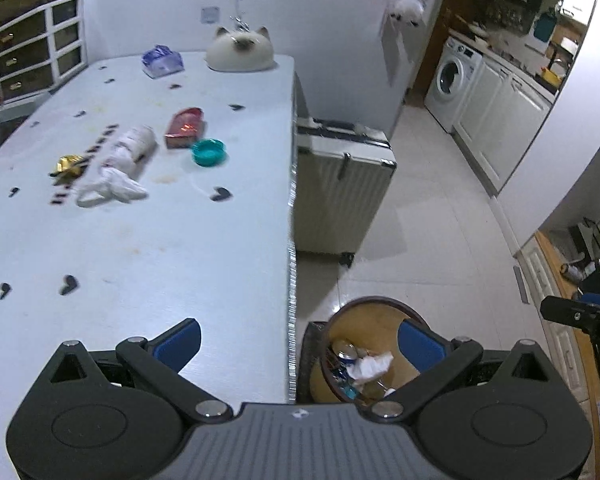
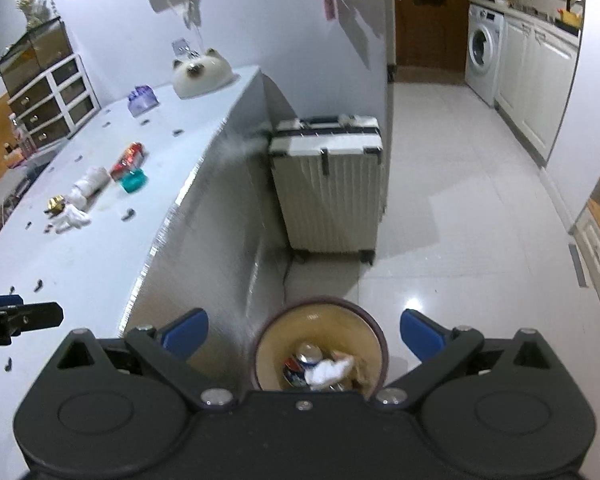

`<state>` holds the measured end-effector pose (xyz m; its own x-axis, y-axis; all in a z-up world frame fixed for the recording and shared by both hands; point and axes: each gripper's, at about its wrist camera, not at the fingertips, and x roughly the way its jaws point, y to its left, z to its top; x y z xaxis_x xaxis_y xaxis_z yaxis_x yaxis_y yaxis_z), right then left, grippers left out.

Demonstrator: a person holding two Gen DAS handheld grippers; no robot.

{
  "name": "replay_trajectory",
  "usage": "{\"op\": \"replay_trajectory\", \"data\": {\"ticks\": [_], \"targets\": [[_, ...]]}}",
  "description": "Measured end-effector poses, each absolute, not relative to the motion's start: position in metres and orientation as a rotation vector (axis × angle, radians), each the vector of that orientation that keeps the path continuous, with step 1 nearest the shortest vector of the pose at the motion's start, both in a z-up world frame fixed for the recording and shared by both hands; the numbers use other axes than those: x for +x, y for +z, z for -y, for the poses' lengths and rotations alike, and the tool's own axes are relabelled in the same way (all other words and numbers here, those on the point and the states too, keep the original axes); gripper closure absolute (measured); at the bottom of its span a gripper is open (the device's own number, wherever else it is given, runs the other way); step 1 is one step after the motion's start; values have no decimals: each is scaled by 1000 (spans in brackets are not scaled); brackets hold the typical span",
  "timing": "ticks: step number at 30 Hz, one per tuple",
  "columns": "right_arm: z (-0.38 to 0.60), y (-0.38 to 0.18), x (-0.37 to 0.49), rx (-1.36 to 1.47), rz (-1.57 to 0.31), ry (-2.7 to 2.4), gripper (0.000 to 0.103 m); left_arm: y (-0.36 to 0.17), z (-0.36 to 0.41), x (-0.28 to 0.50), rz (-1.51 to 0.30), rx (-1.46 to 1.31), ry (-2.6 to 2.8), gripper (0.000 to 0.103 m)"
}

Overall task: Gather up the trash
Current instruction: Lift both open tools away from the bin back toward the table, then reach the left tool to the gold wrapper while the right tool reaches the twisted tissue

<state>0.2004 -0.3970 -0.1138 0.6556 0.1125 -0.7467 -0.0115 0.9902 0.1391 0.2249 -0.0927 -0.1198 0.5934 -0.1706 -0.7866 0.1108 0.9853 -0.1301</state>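
A round trash bin [image 2: 380,344] stands on the floor by the table's right side, holding a can [image 2: 309,354] and crumpled white paper [image 2: 332,370]. My right gripper [image 2: 304,334] hangs open right above it, empty. My left gripper [image 1: 300,344] is open and empty over the table's right edge, with the bin [image 1: 380,304] below its right finger. On the table lie crumpled white tissue [image 1: 116,184], a white roll [image 1: 134,142], a gold wrapper [image 1: 68,164], a red packet [image 1: 184,126] and a teal lid [image 1: 208,152].
A white suitcase [image 2: 328,184] stands on the floor beyond the bin against the table's side. At the table's far end sit a cat-shaped holder [image 1: 240,50] and a purple pack [image 1: 162,60]. Small dark marks dot the table [image 1: 180,240]. White tiled floor stretches right toward a washing machine [image 2: 482,48].
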Motion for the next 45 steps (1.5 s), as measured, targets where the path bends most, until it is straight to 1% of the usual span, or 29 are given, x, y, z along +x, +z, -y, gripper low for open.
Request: {"op": "replay_trajectory", "data": {"ticks": [14, 27, 33, 39, 42, 45], "targets": [[274, -92, 191, 137, -797, 76, 0, -100, -24, 220, -854, -59, -189, 0], [150, -81, 214, 122, -756, 94, 0, -84, -139, 250, -779, -35, -201, 0], [110, -78, 242, 106, -739, 107, 0, -89, -175, 278, -756, -41, -220, 0], [86, -83, 283, 120, -767, 118, 0, -101, -199, 320, -730, -51, -260, 0], [79, -86, 302, 142, -776, 120, 0, -112, -208, 346, -733, -69, -271, 2], [72, -91, 322, 167, -789, 127, 0, -122, -217, 371, -745, -102, -272, 7]]}}
